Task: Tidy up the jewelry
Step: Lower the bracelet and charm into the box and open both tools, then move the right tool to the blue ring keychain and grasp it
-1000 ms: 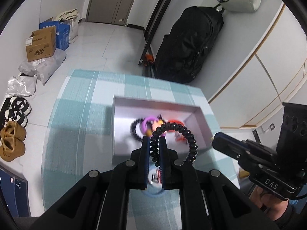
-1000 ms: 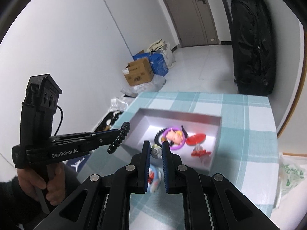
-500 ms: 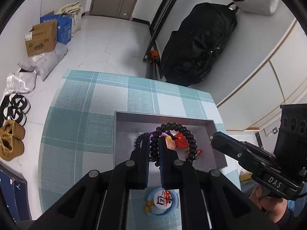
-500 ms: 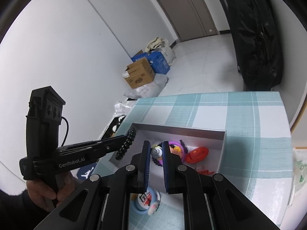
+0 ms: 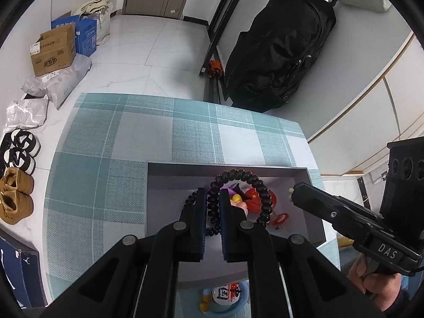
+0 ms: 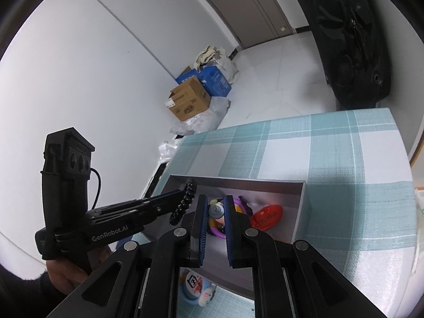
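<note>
Between our left gripper's (image 5: 212, 203) closed pads we pinch a black bead bracelet (image 5: 261, 194), its loop arching forward and to the right over the grey tray (image 5: 169, 198). Only our left wrist view shows that full loop; our right wrist view catches just a short run of beads (image 6: 185, 201) rising at the left gripper's tip (image 6: 182, 196). Our right gripper (image 6: 215, 210) is clamped on a small grey charm (image 6: 216, 211), which the left view gives only as a pale speck at the right gripper's tip (image 5: 294, 194). Ahead of our right gripper, inside the tray, lies a red oval badge (image 6: 266, 216) reading "China", long axis running left to right, tilted. The left gripper's side reads "GenRobot.AI", the right one's "DAS". Behind both tips, outside the tray on the checked cloth (image 5: 111, 159), sits 1 blue ring toy (image 5: 225, 298).
</note>
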A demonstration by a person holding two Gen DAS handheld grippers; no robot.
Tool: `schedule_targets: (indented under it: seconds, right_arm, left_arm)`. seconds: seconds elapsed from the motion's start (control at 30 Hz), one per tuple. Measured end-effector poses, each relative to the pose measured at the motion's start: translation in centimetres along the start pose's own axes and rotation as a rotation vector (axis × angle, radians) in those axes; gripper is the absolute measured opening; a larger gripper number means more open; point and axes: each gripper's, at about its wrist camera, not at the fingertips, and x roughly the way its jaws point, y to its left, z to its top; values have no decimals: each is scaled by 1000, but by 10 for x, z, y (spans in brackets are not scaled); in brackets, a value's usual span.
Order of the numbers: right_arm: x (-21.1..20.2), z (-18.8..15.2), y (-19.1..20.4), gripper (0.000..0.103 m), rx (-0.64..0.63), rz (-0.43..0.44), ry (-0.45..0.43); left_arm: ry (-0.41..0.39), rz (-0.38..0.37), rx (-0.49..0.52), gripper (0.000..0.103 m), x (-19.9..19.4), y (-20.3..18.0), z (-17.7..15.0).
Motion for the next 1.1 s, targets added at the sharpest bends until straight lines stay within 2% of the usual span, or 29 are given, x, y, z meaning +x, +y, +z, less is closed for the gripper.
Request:
schedule_targets:
  seconds: [0.3, 0.37, 0.47, 0.5, 0.53, 0.57, 0.7, 0.83, 1.1]
  right_arm:
    - [1, 0, -7, 11, 41, 3, 7]
    - [2, 0, -9, 14, 51, -6, 11]
    - [0, 1, -13, 17, 72, -19, 5]
    - [-2, 1, -13, 20, 73, -16, -2]
    - [-4, 1, -12, 31, 69, -18, -10]
    - [-7, 1, -11, 44, 64, -22, -23]
    - [-26, 1, -4, 57, 40, -19, -90]
    - [-37, -1, 2, 71, 22, -31, -120]
    - [-49, -14, 12, 85, -15, -74, -141]
  left_arm:
    - [16, 34, -13, 6, 8, 2, -1]
    - [34, 29, -18, 8, 10, 3, -1]
    - [51, 15, -8, 27, 10, 0, -2]
    - [43, 25, -3, 41, 8, -1, -3]
    - [23, 12, 5, 51, 3, -3, -4]
    - [7, 6, 1, 54, -1, -3, -5]
    - [-14, 5, -3, 55, -9, -3, -9]
    - [-34, 9, 7, 55, -17, -4, -14]
    - [-72, 33, 25, 57, -31, -7, -28]
